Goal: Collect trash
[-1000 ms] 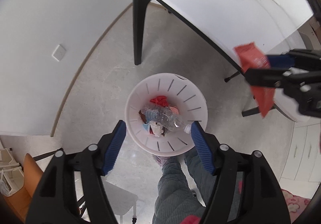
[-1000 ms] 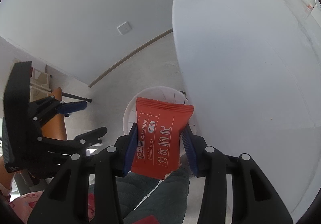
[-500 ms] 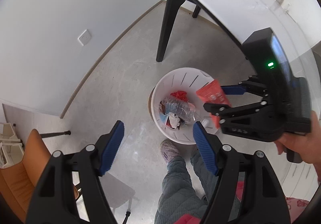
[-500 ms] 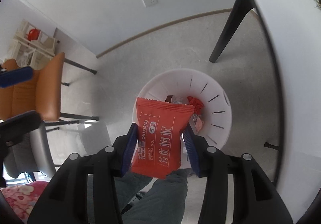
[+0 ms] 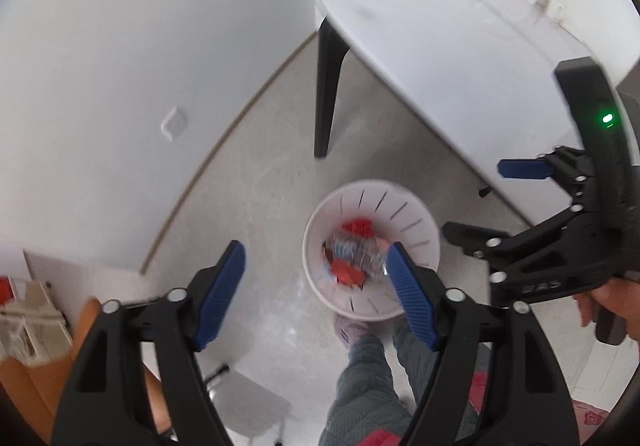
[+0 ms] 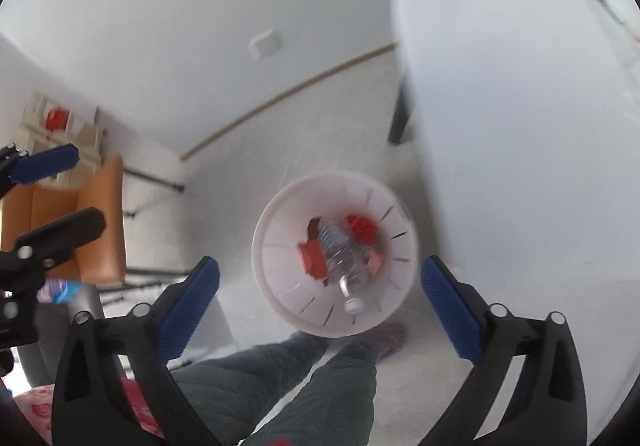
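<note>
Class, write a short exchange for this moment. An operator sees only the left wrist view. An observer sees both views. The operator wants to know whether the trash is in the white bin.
Operator: I see the right gripper only side-on. Is anything between its jaws?
Observer: No. The right wrist view looks straight between them. The jaws have just been opening, they stand wide, and nothing is between them.
Operator: The bin is a blur to me. Where is the red packet?
Observer: Inside the bin. It lies against the clear bottle, on the bottle's left in that view.
</note>
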A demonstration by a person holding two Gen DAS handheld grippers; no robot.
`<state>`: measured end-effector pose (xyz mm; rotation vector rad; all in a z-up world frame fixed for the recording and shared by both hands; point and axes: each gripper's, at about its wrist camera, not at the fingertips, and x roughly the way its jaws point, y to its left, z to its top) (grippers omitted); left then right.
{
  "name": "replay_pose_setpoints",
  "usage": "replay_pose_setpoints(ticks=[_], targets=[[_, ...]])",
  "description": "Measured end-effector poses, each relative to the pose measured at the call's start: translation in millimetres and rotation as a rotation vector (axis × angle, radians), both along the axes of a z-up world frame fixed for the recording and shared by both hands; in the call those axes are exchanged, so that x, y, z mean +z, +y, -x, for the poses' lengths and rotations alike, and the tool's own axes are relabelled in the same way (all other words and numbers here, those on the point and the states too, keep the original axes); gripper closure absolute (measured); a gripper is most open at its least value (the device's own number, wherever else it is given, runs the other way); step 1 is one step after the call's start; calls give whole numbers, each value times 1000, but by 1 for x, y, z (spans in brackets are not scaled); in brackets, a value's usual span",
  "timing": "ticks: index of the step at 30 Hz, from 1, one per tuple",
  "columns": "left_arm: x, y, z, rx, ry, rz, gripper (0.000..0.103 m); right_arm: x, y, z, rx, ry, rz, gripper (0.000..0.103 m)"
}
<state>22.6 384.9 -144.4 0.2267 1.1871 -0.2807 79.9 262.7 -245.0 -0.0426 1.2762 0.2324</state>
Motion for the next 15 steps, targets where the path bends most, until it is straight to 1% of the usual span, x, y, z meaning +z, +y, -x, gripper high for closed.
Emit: replay_pose_setpoints(ticks=[1,3,4,7,9,11,12,13,15], targets=[[13,-9,-1,-23,-30,10,20,18,-10,3,-30,-28,7,3],[42,-31,0,-86,-86,48,18,56,-36,12,-107,-90,27,3],[53,-41,-1,-114,-107,62,14,69,-48,16,-140,-111,35,3],[86,-81,1,-186,-170,97,12,111,-88,32,-255,-167,69,3],[104,-109,3,-223,-199,123,11,131,-112,44,-311,-199,88,3],[119,-133,5,-240,-226,141,11,149,-134,56,-349,-228,103,2],[126,-146,7,-243,-237,147,10,157,-143,61,-362,-242,113,2],[131,-155,9,-242,-243,151,8,166,-154,68,-369,-260,124,2],[142,-171,15,-235,-260,160,8,177,-171,77,-368,-284,135,2]])
